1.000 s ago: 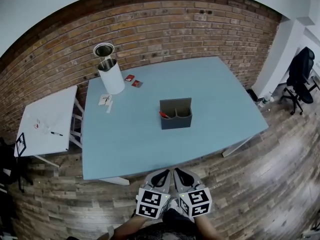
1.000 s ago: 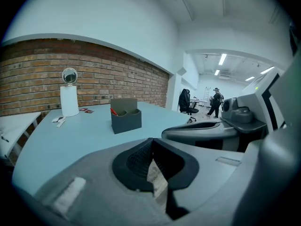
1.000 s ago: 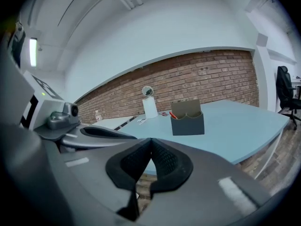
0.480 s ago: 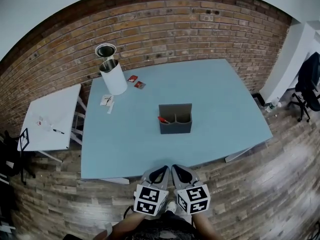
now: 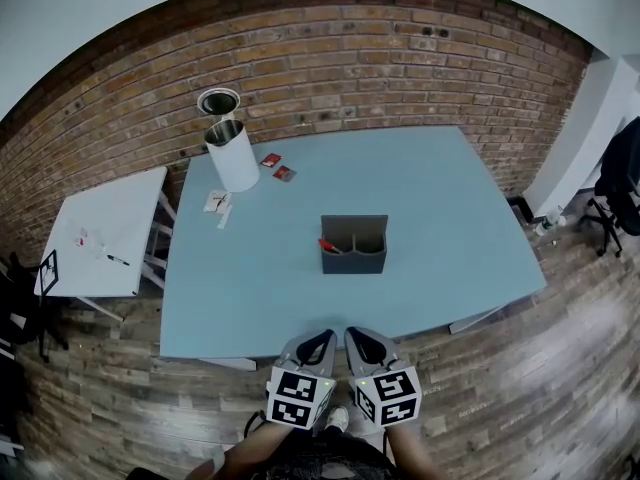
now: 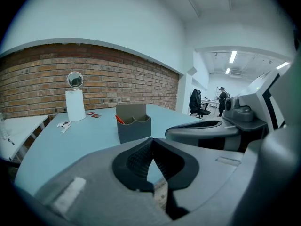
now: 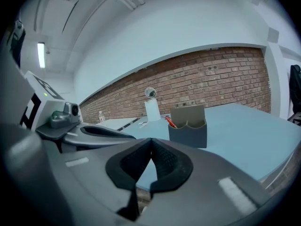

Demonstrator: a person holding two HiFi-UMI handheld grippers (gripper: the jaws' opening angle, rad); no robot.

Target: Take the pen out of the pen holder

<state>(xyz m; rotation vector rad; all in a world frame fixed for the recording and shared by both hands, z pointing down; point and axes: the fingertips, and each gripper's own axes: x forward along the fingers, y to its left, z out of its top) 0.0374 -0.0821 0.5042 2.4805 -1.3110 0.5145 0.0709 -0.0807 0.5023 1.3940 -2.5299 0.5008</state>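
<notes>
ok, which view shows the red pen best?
Right gripper view: the pen pokes clearly above the pen holder's left rim. Left gripper view shows a smaller red end; head view only a red streak in the left compartment.

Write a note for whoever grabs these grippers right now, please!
Left gripper: shut, empty, near the blue table's front edge.
Right gripper: shut, empty, right beside it.
The gray pen holder stands mid-table, and the red pen is in its left compartment.
Done: nothing yet.
Left to do: open a gripper, reach the holder, grip the pen, lift it out.
</notes>
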